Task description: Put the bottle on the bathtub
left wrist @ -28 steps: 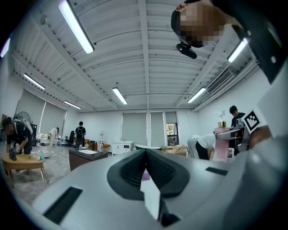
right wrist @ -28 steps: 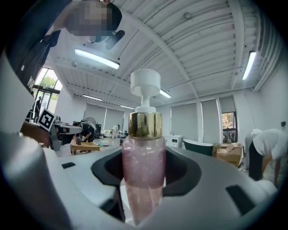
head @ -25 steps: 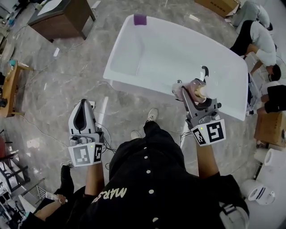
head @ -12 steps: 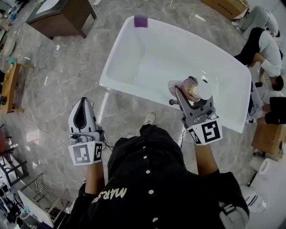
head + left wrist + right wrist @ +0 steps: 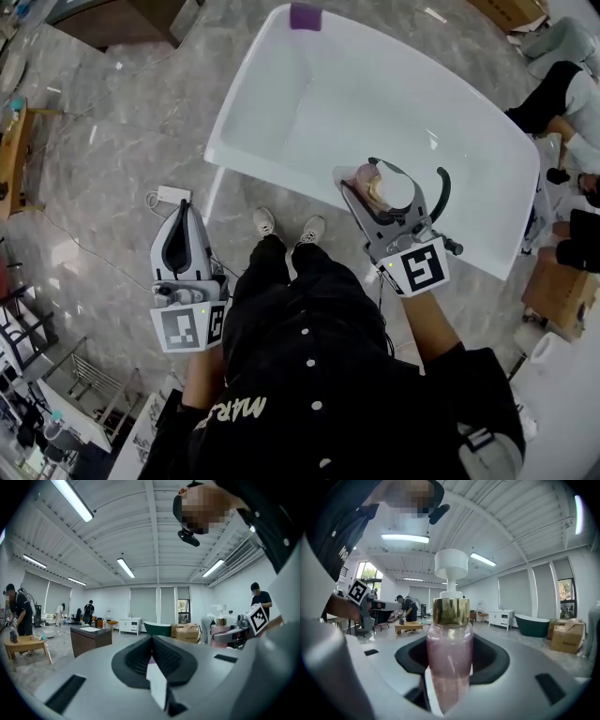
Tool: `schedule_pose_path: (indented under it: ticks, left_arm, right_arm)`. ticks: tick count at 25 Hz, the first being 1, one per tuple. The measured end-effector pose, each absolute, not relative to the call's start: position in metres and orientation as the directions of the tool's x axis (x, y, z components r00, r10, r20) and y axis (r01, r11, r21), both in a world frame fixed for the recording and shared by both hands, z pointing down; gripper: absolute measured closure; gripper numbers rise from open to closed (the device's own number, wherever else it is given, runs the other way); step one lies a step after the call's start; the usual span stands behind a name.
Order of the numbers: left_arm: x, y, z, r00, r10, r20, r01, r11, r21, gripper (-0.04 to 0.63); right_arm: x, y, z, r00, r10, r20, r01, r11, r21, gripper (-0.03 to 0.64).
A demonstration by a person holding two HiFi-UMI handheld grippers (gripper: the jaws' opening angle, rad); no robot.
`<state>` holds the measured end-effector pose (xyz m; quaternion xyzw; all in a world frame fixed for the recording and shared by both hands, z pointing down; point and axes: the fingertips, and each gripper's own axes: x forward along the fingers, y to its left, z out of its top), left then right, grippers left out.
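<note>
Bottle (image 5: 449,663), pink pump dispenser, clamped mid-body in right tool (image 5: 377,192), upright over bathtub (image 5: 267,171) near rim. Probably rigid, smooth, slippery; body grip suits. Left tool (image 5: 178,246) jaws together, empty.

Straight ahead on the floor, the bathtub (image 5: 356,94), slanting far left to near right. On its far-left rim, a small block (image 5: 304,15). Over its near rim, the bottle (image 5: 380,187), upright in the right tool (image 5: 394,181). Left of the bathtub, above the floor, the left tool (image 5: 183,220); just beyond it, an adapter (image 5: 171,195). Between both tools, two shoes (image 5: 286,225).
</note>
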<state>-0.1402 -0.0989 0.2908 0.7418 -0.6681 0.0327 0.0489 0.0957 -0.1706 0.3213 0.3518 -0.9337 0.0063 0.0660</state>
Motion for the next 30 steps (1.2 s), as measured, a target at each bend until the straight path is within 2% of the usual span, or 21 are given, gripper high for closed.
schedule_pose_path:
  ticks: [5,12,17,20,30]
  left_arm:
    - [-0.146,-0.116,0.324,0.162,-0.967,0.196,-0.986,-0.153,0.059,0.584]
    - [-0.158,-0.136,0.350,0.200,-0.951,0.236,-0.978,-0.182,0.098,0.584]
    - [-0.167,-0.138,0.379,0.224,-0.927,0.302,-0.974,-0.201,0.105,0.584]
    - [-0.168,-0.138,0.404,0.245,-0.904,0.350,-0.969,-0.215,0.124,0.584]
    - [-0.172,-0.126,0.456,0.231,-0.874,0.427,-0.973,-0.193,0.130,0.584]
  right_arm:
    - [0.062,-0.176,0.366,-0.763,-0.624,0.168,-0.636,0.771,-0.022,0.402]
    - [0.019,-0.177,0.442,-0.797,-0.570,0.201,-0.588,0.808,-0.040,0.402]
    - [-0.003,-0.162,0.512,-0.822,-0.454,0.345,-0.492,0.870,-0.027,0.402]
    - [-0.015,-0.158,0.547,-0.827,-0.418,0.375,-0.468,0.883,-0.047,0.403]
    - [-0.037,-0.161,0.631,-0.851,-0.379,0.365,-0.422,0.906,-0.044,0.403]
